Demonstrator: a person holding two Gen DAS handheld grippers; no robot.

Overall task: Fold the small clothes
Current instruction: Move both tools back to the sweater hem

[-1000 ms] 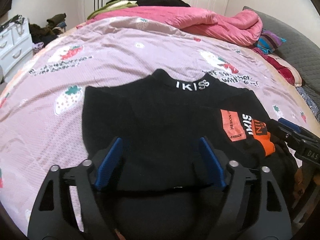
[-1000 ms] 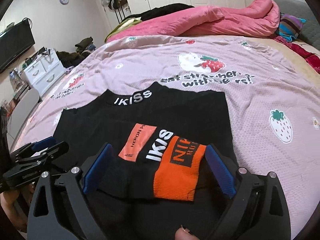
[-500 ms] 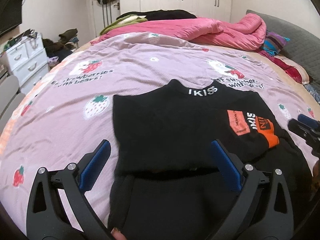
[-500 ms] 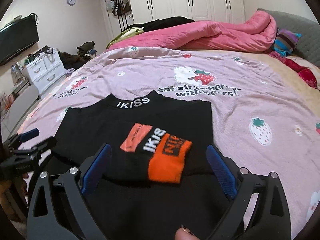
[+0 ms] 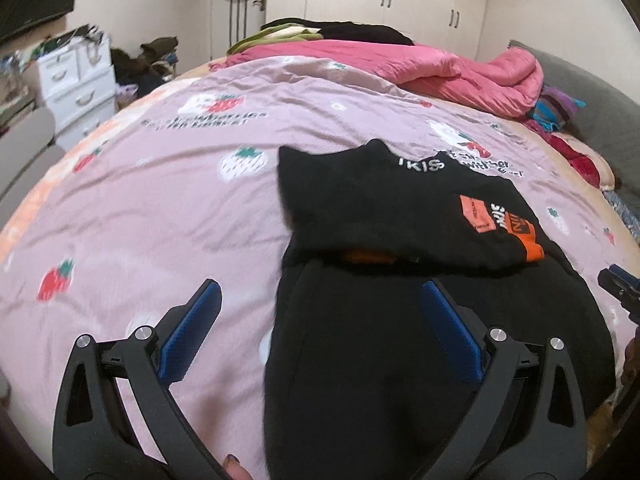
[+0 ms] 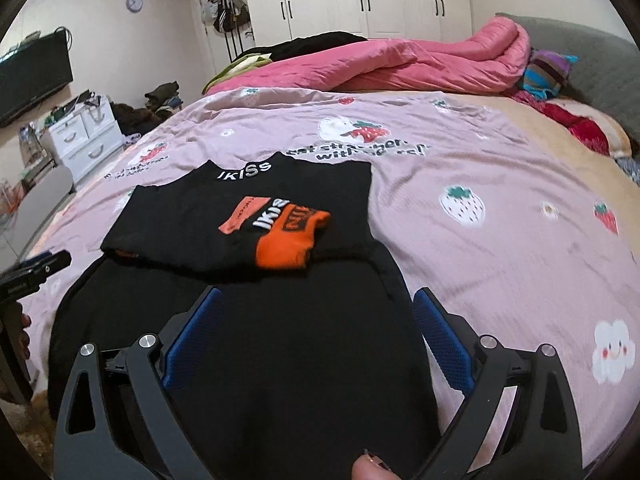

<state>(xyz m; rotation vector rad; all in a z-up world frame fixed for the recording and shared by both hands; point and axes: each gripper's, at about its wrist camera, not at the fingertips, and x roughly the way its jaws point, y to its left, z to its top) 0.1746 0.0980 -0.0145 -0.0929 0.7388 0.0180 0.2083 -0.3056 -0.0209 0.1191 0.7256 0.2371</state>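
Both grippers had drawn back toward the bed's near edge. Left view: left gripper point(image 5: 320, 320), fingers just spread wide, released, straddling the black sweater's point(image 5: 400, 216) left hem on the bed point(image 5: 160, 200). Right view: right gripper point(image 6: 316, 332) released, over its unfolded lower half, presumably for the next fold.

I've pulled both grippers back toward the lower frame edge. My left gripper point(image 5: 320, 300) has just opened wide, off the black sweater point(image 5: 400, 208), whose unfolded lower half now fills the bottom of both views.
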